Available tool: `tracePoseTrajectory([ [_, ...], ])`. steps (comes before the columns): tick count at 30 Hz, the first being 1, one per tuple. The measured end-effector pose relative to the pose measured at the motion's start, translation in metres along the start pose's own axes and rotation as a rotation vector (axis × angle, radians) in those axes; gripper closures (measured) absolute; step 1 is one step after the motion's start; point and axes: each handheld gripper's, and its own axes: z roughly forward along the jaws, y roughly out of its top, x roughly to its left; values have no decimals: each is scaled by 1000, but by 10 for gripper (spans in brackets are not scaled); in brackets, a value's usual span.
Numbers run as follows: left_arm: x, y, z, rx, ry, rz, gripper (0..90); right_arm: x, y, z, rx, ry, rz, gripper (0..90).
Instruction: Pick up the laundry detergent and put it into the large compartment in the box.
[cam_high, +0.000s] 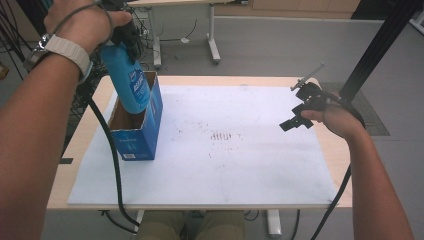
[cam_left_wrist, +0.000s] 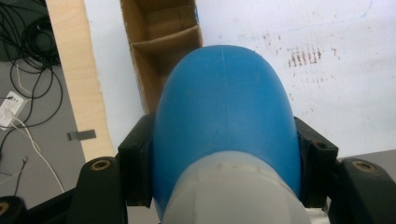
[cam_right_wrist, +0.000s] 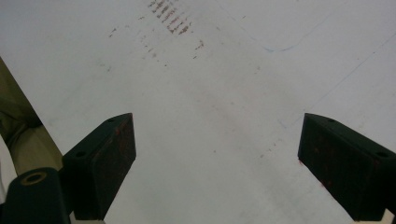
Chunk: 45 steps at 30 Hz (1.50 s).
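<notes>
On the left, my left gripper is pinching a blue bottle near its top, one jaw on each side, and the hold looks snug in the left gripper view. The bottle hangs tilted, with its round bottom over the open top of the blue box, which stands near the left edge of the white mat. I think my job now is to put the bottle down into the box. The box has a thin card wall across it, so I should aim for one slot and not land on that wall. I want to stand the bottle straighter first, then go down slowly, so it does not bump the rim and tip the box over. I should let go only when the bottle sits on the bottom. In the middle of the mat are some small brown marks. On the right, my right gripper hovers above the mat, well apart from the box, with its jaws spread wide and nothing between them.
</notes>
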Motion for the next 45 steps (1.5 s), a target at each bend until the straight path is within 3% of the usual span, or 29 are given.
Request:
tracePoseTrajectory([
  [14, 10, 1, 5, -3, 21, -55, 375, -1, 2, 2, 5, 1, 0, 113],
  [45, 19, 7, 23, 0, 34, -74, 374, -5, 4, 5, 9, 6, 7, 113],
])
